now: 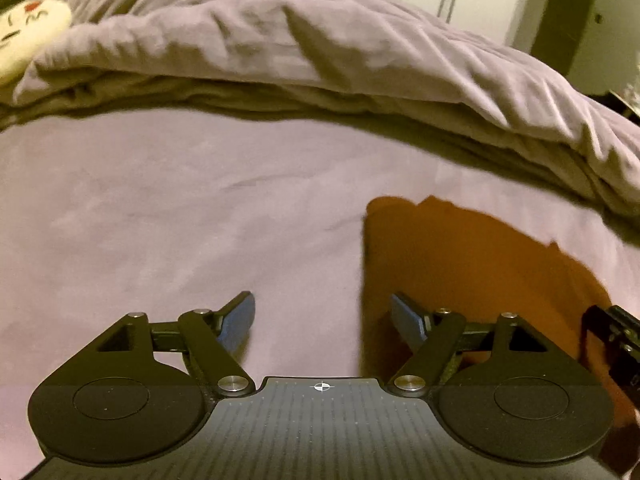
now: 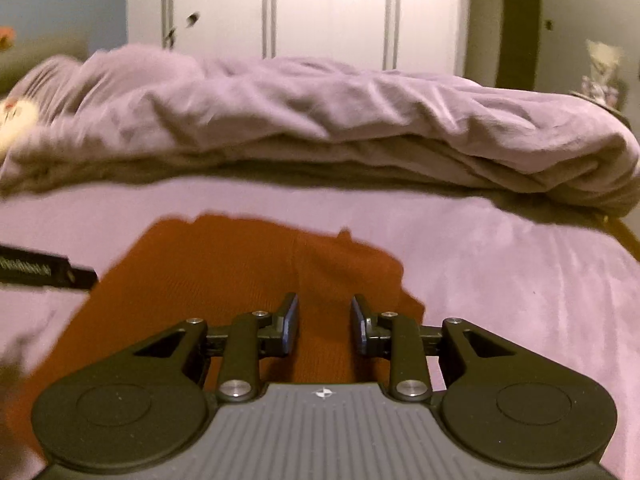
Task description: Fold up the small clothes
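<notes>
A small rust-orange garment lies flat on the lilac bed sheet. My left gripper is open and empty, above the garment's left edge, its right finger over the cloth. In the right wrist view the garment spreads under my right gripper, which is open with a narrower gap and holds nothing. The right gripper's body shows at the left view's right edge; the left gripper's body shows at the right view's left edge.
A rumpled lilac duvet is heaped across the far side of the bed. A cream plush toy lies at the far left. White wardrobe doors stand behind. The bed's edge drops at the right.
</notes>
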Demonstrator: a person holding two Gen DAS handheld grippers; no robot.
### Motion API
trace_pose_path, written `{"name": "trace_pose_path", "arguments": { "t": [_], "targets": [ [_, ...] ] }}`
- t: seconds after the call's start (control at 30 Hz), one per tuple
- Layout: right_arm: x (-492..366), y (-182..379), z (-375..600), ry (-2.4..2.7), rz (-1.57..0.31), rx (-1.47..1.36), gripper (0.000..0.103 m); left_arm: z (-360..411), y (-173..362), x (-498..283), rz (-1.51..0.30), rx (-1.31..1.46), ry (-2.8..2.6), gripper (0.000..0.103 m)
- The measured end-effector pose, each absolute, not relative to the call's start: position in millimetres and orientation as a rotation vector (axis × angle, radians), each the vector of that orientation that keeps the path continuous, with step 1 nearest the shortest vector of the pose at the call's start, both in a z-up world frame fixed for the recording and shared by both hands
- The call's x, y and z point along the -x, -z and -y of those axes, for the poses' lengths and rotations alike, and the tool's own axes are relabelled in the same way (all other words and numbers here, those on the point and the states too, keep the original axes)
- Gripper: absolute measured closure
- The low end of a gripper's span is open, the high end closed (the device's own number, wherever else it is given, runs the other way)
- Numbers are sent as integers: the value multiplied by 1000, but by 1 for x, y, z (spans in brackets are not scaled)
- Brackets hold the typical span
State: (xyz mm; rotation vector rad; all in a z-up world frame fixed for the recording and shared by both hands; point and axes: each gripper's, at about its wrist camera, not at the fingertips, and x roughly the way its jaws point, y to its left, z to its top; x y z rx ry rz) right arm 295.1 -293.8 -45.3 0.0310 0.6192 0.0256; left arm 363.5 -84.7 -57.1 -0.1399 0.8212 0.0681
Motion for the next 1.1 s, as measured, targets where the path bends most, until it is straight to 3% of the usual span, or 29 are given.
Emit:
{"name": "trace_pose_path", "arguments": {
  "t": [0.07, 0.17, 0.33, 0.57, 0.77, 0.9, 1.0, 1.1],
  "targets": [
    [-308, 43, 292, -7, -603, -30, 75, 98, 63, -374, -819, 93, -92, 19],
    [-326, 49, 288, -22, -611, -25, 66, 105, 74, -378, -789, 74, -137, 13],
    [-338, 70, 283, 2, -600, 47, 43, 105, 92, -379, -749, 100, -208, 3],
    [-341, 89, 291, 15, -569, 13, 32, 106, 98, -377, -704, 129, -228, 0],
    [-329, 71, 326, -103, -646, -182, 22, 65, 72, -378, -860, 179, 1, 1],
    [-306, 77, 383, -155, -764, -503, 21, 38, 67, -376, -987, 307, 210, 2],
    [-295, 92, 415, -182, -800, -703, 30, 26, 75, -373, -1035, 398, 295, 4],
    [-297, 100, 424, -242, -825, -803, 31, 26, 80, -374, -1050, 455, 313, 5]
  ]
}}
